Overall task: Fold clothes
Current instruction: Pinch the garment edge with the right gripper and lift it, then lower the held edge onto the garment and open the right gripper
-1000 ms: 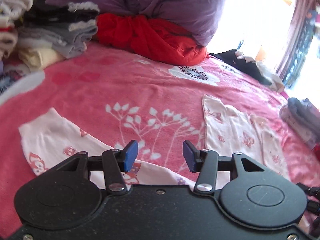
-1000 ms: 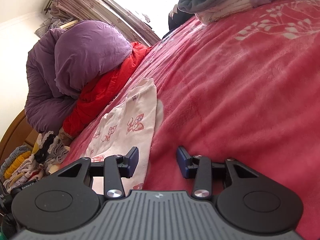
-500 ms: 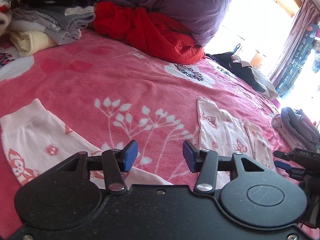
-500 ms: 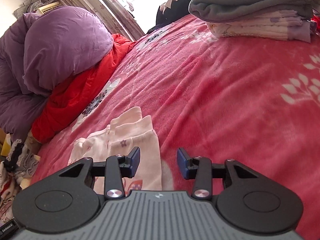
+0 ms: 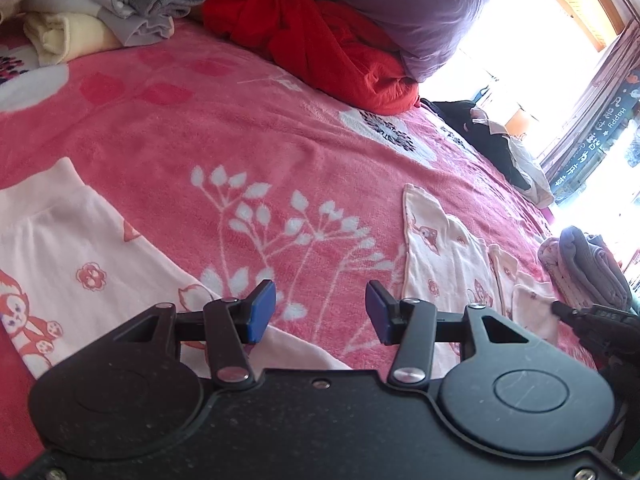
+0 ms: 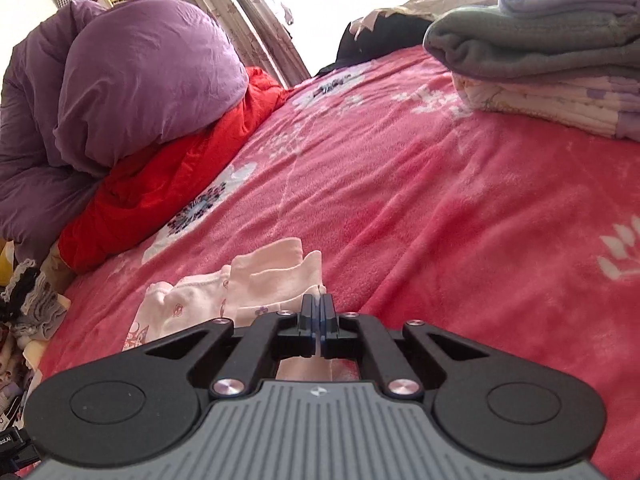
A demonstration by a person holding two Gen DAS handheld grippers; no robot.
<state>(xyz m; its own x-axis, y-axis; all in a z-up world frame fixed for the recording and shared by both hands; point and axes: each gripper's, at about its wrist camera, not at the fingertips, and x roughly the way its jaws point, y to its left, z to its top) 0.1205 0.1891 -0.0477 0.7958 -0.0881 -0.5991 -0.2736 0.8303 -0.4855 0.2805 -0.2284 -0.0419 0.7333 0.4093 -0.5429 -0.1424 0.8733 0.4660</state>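
Pale pink trousers with a fox print (image 5: 72,264) lie on the red flowered blanket (image 5: 248,148). Their waistband is at the left in the left wrist view, and the legs (image 5: 444,248) lie at the right. My left gripper (image 5: 320,312) hovers open over the trousers' middle with nothing between its blue pads. At the right edge of that view the right gripper (image 5: 576,314) reaches the leg ends. In the right wrist view my right gripper (image 6: 319,308) is shut on the trousers' bunched leg ends (image 6: 264,280), a thin edge of cloth showing between its pads.
A purple duvet (image 6: 132,88) lies on a red quilt (image 6: 160,192) at the bed's head. Folded grey and white clothes (image 6: 552,64) are stacked at the right. Another folded stack (image 5: 112,12) stands at the far left, and dark clothes (image 5: 480,128) lie by the bright window.
The right gripper moved along the trousers to the leg ends and closed on them; the cloth there now bunches up. The left gripper stayed open and shifted only slightly.
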